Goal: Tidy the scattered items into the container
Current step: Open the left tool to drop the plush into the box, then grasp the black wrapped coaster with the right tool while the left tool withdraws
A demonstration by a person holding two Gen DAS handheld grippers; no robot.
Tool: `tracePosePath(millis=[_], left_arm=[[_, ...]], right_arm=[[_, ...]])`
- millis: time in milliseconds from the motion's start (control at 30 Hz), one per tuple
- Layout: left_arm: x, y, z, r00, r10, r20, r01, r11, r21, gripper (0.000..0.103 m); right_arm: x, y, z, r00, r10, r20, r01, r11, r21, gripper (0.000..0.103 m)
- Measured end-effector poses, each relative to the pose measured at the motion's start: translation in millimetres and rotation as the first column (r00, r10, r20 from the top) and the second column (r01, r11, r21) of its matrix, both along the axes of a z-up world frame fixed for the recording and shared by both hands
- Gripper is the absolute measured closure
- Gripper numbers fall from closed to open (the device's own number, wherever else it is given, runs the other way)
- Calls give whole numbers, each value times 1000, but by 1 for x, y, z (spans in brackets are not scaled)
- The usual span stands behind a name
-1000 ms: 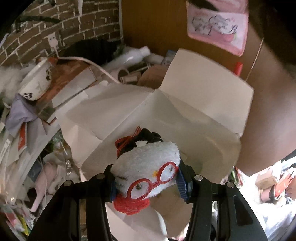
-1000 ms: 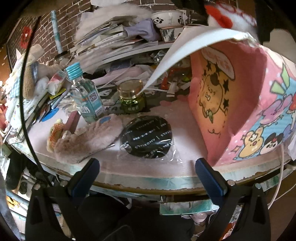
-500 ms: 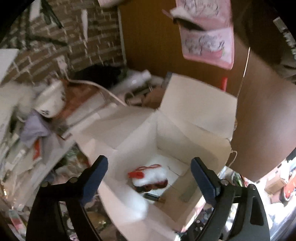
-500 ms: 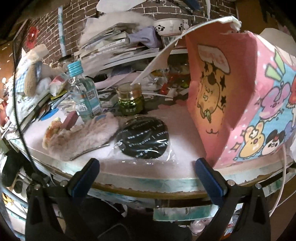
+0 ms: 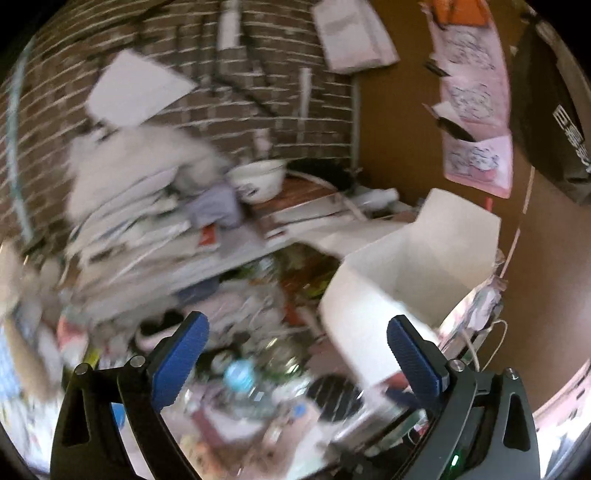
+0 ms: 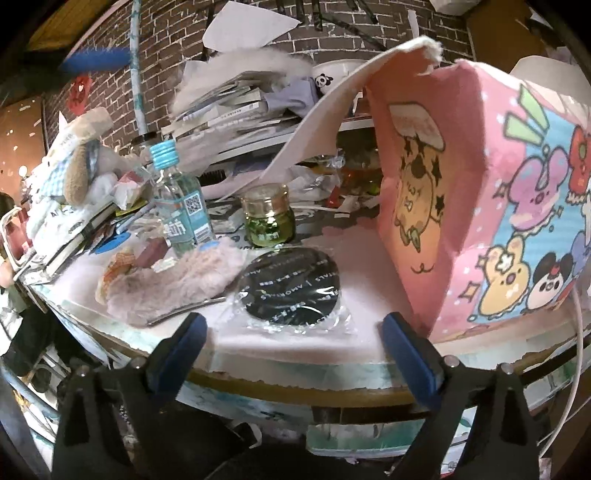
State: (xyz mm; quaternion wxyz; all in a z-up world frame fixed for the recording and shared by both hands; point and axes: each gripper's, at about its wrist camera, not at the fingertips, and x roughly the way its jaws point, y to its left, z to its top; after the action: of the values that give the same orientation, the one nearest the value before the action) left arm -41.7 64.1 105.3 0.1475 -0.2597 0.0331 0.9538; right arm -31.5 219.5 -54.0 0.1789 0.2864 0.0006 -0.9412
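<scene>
The pink cartoon-printed box (image 6: 491, 206) stands open on the right of the table; in the blurred left wrist view its white inside (image 5: 417, 273) shows, contents hidden. My left gripper (image 5: 295, 354) is open and empty, left of and above the box. My right gripper (image 6: 291, 347) is open and empty at the table's front edge. Just beyond it lies a black round disc in clear wrap (image 6: 291, 288). A fluffy pink pouch (image 6: 173, 284), a blue-capped clear bottle (image 6: 179, 206) and a gold-lidded green jar (image 6: 267, 218) sit further back.
Stacked books and papers (image 6: 229, 107) with a panda bowl (image 6: 332, 74) fill a shelf behind. A plush toy (image 6: 74, 166) and books pile at the left. A brick wall (image 6: 332, 33) backs the table. A white cable (image 6: 580, 332) hangs at the right edge.
My left gripper opened and dropped the white plush with red glasses into the box, then pulled up and swung left. My right gripper edged closer to the table.
</scene>
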Motion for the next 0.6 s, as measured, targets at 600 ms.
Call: tracePosePath(millis=[600], left_arm=[[28, -79, -69, 984, 160, 76, -170, 971, 167, 6]], right_arm=[[-24, -28, -4, 996, -76, -39, 80, 992, 99, 29]])
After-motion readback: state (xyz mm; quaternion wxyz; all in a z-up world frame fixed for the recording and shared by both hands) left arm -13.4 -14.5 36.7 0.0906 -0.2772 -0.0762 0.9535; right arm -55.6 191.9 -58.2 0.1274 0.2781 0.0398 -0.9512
